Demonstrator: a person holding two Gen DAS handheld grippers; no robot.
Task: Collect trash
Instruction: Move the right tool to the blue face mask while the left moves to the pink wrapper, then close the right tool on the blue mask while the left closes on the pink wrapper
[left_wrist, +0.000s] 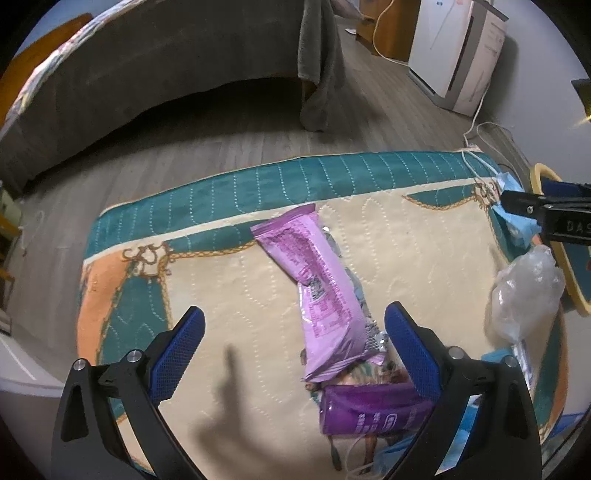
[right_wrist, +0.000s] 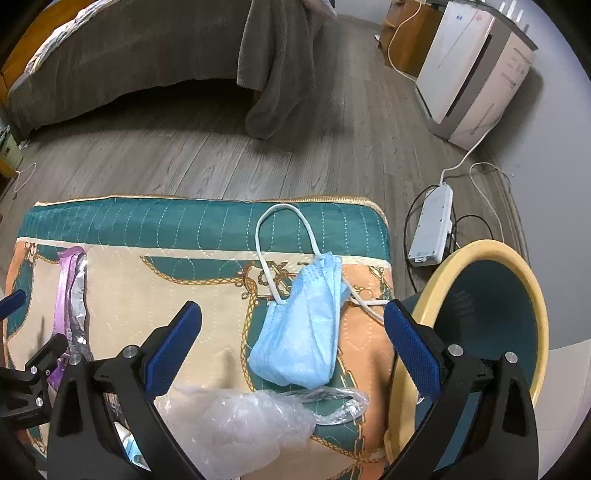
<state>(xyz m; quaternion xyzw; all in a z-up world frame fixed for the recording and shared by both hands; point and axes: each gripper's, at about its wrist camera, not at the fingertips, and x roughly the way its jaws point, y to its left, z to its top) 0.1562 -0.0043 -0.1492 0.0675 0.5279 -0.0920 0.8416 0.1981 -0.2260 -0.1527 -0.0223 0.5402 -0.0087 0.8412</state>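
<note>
My right claw (right_wrist: 291, 314) is wide open and holds nothing, right above the blue face mask (right_wrist: 299, 332) lying on the mat (right_wrist: 177, 221) beside the bin (right_wrist: 517, 280); it looks soft and light, so I should pinch its bunched middle.

We see our right hand-held gripper (right_wrist: 291, 328) wide open over a blue face mask (right_wrist: 299, 332) lying on a green and cream mat (right_wrist: 155, 225). A crumpled clear plastic bag (right_wrist: 240, 421) sits just below the mask. A yellow-rimmed bin (right_wrist: 517, 280) stands at the right, beside the mat.
</note>
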